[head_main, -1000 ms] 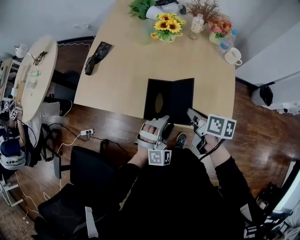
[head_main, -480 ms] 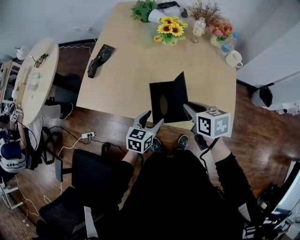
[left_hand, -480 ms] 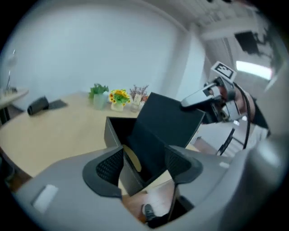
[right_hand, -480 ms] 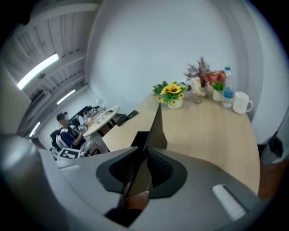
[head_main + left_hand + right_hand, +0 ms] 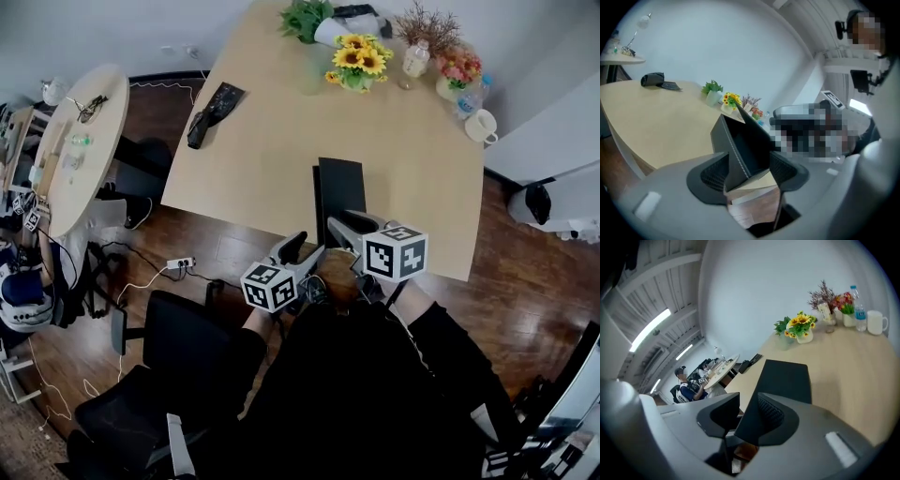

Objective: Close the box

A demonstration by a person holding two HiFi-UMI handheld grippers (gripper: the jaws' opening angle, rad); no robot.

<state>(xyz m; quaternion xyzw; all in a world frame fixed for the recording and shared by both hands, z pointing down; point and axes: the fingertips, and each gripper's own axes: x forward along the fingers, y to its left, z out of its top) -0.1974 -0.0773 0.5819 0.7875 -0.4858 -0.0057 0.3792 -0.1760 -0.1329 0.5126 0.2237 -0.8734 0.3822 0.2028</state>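
A black box point(image 5: 342, 192) lies on the tan table point(image 5: 272, 159) near its front edge. Its lid is folded over the body, and in the left gripper view a wedge-shaped gap remains under the lid of the box point(image 5: 740, 145). My left gripper point(image 5: 302, 249) is at the box's near left corner. Its jaws have just been closing a little and stand open, with that corner between them point(image 5: 747, 171). My right gripper point(image 5: 349, 228) is at the near edge. Its jaws have just been opening and straddle the lid's edge point(image 5: 743, 416) without clamping it.
At the table's far end stand sunflowers point(image 5: 361, 64), a bottle point(image 5: 415, 58) and a white mug point(image 5: 481, 125). A black pouch point(image 5: 214, 111) lies at the far left. A round table point(image 5: 70, 150) and an office chair point(image 5: 178, 328) are on the left.
The lid lay flat open beside the box, then stood upright, and now is folded over the body. The right gripper moved left with it. The left gripper rolled and drew back to the near corner.
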